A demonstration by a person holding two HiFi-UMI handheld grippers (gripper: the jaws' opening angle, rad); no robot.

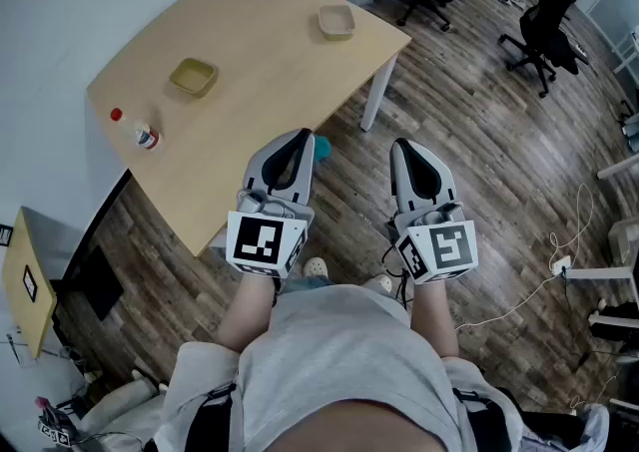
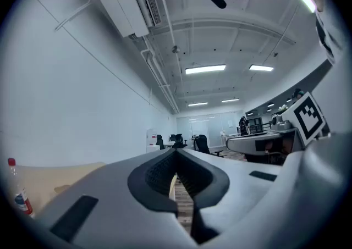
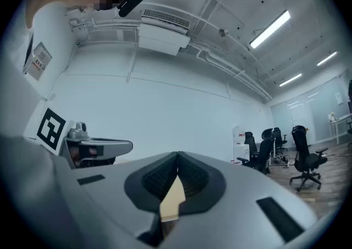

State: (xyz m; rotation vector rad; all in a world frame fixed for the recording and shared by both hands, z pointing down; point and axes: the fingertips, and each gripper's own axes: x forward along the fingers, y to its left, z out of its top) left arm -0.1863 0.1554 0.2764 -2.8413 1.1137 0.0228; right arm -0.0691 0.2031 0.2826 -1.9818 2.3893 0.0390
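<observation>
Tongs first: left gripper and right gripper are both pinched shut at the tips, with nothing between them. Left hangs over the near edge of the wooden table, right just beside it above the floor. Well apart on the table sit 2 dishes, an olive dish and a tan dish, and 1 red-capped bottle.

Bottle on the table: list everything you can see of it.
The bottle is small and looks like clear plastic, with a red cap and a label band showing red and blue. It stands upright on the light wooden table, close to the table's edge at the left of the head view. It stands apart from the olive square dish. Only the table top touches it. Its contents cannot be made out.
</observation>
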